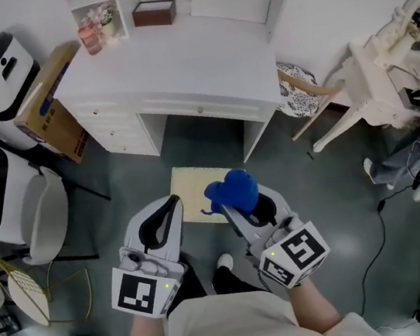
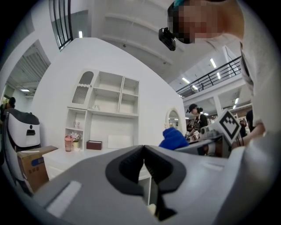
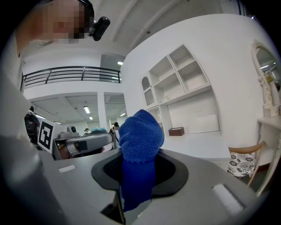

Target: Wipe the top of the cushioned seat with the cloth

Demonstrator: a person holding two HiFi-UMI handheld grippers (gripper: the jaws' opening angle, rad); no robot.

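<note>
blue fluffy cloth (image 1: 233, 191) sits bunched in the right tool (image 1: 235, 208), whose jaws are clamped on it, so that a rounded wad sticks out past the tips and a tail hangs down between them. the left tool (image 1: 172, 204) is beside it, its jaws closed tip to tip with nothing between them. both tools point towards the white desk (image 1: 179, 66). the cream square cushioned seat (image 1: 190, 188) stands on the grey floor (image 1: 333, 207) in front of the desk's knee opening (part of it is hidden behind the two tools), and in the head view the cloth overlaps its right edge. a small brown box (image 1: 154, 13) rests at the back of the desk, and a cardboard carton (image 1: 52, 108) leans at the desk's left end.
</note>
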